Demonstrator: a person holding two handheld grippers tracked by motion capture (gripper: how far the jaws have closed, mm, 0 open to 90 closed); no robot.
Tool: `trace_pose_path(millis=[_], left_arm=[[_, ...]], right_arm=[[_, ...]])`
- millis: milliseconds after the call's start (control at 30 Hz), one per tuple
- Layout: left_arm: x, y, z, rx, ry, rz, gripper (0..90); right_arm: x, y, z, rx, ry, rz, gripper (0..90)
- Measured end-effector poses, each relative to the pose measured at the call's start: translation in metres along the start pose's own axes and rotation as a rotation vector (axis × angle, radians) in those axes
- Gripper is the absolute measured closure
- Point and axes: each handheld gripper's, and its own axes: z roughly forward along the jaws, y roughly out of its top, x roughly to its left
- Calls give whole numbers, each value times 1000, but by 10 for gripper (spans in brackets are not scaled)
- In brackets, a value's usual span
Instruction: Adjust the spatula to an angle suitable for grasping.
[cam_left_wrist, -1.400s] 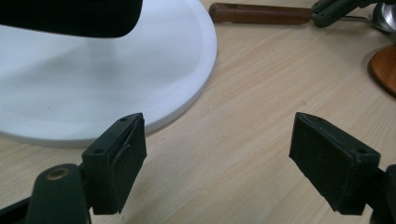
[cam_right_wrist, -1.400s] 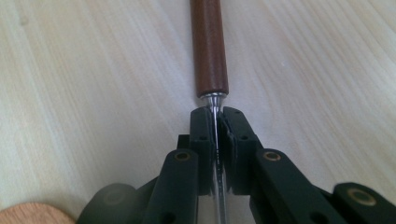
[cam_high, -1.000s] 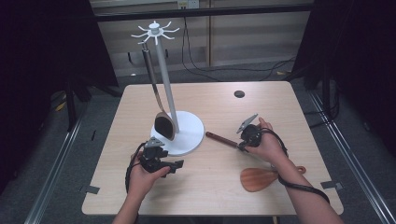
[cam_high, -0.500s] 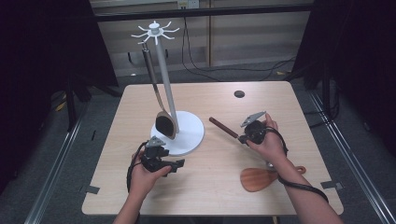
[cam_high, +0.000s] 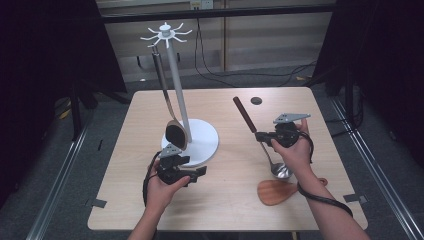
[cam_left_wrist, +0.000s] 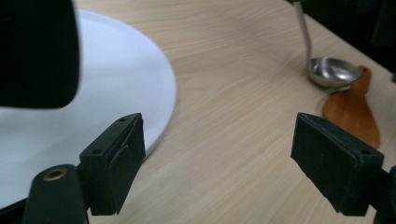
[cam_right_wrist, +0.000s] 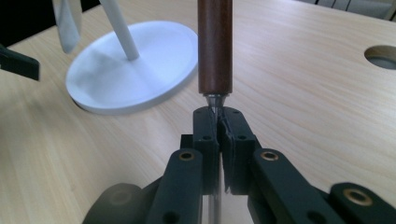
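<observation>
A white utensil stand (cam_high: 175, 85) with a round base (cam_high: 204, 139) rises at the table's middle. From one of its top hooks hangs a long spoon with a dark wooden head (cam_high: 176, 135). My right gripper (cam_high: 261, 136) is shut on the metal neck of a ladle, just below its brown wooden handle (cam_high: 244, 114), seen up close in the right gripper view (cam_right_wrist: 215, 46). The ladle's steel bowl (cam_high: 281, 171) hangs low beside a wooden spatula (cam_high: 276, 191). My left gripper (cam_high: 197, 172) stands open at the base's front edge, its jaws (cam_left_wrist: 217, 158) apart over bare wood.
The table (cam_high: 235, 215) has a small round hole (cam_high: 256, 100) at the back right. Cables lie on the floor behind it. In the left gripper view the ladle bowl (cam_left_wrist: 332, 72) and the spatula (cam_left_wrist: 352, 109) lie far right, past the white base (cam_left_wrist: 116, 84).
My right gripper has risen and turned, swinging the ladle from lying flat to steeply tilted, handle up and away, bowl down by the spatula. The left hand has kept still.
</observation>
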Motion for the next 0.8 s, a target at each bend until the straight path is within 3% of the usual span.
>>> trace_pose_path(millis=[100, 200, 300, 333, 367, 400, 433, 533, 667, 700, 800], left_arm=[[-5, 2, 5, -13, -6, 3, 135], [-16, 8, 15, -39, -50, 29, 115], [-22, 12, 22, -54, -57, 17, 110], [-25, 14, 25, -70, -60, 7, 110], [-28, 16, 29, -80, -68, 3, 111], [-30, 17, 31, -83, -67, 8, 111], [-33, 19, 34, -92, -56, 19, 147], [-44, 28, 45, -140, -48, 21, 215], [-52, 34, 56, -162, -36, 23, 340], [-54, 35, 59, -165, -35, 18, 340], [-57, 37, 63, -181, -46, -9, 453]], right_arm=[[2, 1, -2, -47, 29, 25, 862], [7, 5, -5, -89, 56, 30, 862], [10, 6, -5, -118, 69, 39, 862], [12, 6, -6, -138, 87, 45, 864], [14, 8, -6, -162, 140, 56, 866], [14, 8, -6, -162, 140, 56, 866], [17, 8, -4, -177, 179, 68, 867], [22, 8, -1, -181, 205, 66, 867], [29, 8, 3, -177, 214, 46, 867], [32, 8, 3, -184, 211, 40, 867], [37, 11, 3, -202, 220, 40, 867]])
